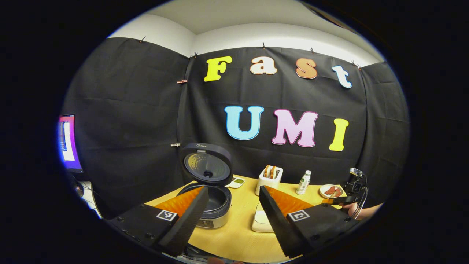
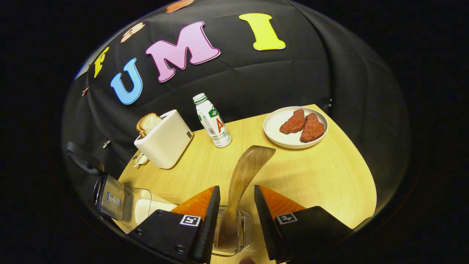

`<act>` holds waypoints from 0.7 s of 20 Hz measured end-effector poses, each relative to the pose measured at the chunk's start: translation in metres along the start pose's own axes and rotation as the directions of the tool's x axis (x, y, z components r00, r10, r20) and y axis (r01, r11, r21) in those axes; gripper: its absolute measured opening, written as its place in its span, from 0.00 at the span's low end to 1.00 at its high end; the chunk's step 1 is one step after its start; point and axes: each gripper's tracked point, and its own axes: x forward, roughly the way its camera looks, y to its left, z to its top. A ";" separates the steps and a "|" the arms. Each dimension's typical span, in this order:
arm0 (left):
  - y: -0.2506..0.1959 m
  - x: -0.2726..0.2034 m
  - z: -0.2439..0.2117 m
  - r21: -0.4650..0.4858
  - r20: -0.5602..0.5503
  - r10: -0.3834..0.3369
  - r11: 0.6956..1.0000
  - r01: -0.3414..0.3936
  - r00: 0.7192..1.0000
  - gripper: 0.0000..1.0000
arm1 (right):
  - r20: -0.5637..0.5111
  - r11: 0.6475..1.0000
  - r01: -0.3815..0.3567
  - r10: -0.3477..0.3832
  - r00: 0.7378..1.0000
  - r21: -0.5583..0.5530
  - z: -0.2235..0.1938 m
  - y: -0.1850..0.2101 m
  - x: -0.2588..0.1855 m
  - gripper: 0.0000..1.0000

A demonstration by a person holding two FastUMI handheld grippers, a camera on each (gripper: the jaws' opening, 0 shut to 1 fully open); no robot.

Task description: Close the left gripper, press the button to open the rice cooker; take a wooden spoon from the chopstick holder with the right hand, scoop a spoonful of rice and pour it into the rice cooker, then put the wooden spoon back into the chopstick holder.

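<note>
- Pale yellow wood counter (image 1: 238,234) carries everything in the left gripper view, where the left gripper (image 1: 234,205) hovers with its fingers spread wide and nothing between them.
- Between and beyond those fingers, at the counter's left side, sits the dark round rice cooker (image 1: 216,205), its lid (image 1: 207,164) standing upright and the inner pot exposed.
- To its right stands a white toaster (image 1: 270,179) with bread in the slots, then a small white bottle with a green label (image 1: 303,182), then a white plate of red meat slices (image 1: 331,191) at the far right.
- Beside that plate, the right gripper (image 1: 342,200) shows, held by a hand (image 1: 353,209).
- In the right gripper view, the right gripper (image 2: 236,216) has its fingers parted on either side of the wooden spoon (image 2: 245,172), not pressing it.
- That spoon stands bowl-up in the clear plastic chopstick holder (image 2: 243,231) at the near edge.
- A clear container of white rice (image 2: 144,211) lies at the near left.
</note>
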 end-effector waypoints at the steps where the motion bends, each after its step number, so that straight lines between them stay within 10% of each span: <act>1: 0.000 0.000 0.000 0.006 0.001 0.003 1.000 -0.003 1.000 0.95 | -0.008 1.000 -0.007 0.007 1.000 0.005 -0.002 0.000 0.000 0.60; 3: -0.001 0.000 0.000 0.013 -0.002 0.003 1.000 -0.003 1.000 0.94 | -0.019 1.000 -0.004 0.004 1.000 0.008 -0.001 0.004 0.006 0.28; 7: -0.002 0.001 0.002 0.011 0.001 -0.001 1.000 0.001 1.000 0.94 | -0.016 1.000 -0.026 0.026 1.000 0.012 0.001 0.015 0.001 0.12; 14: 0.000 0.006 -0.003 -0.024 -0.006 -0.027 0.999 0.027 1.000 0.94 | 0.104 0.998 -0.001 0.009 0.995 -0.069 0.022 0.030 -0.037 0.07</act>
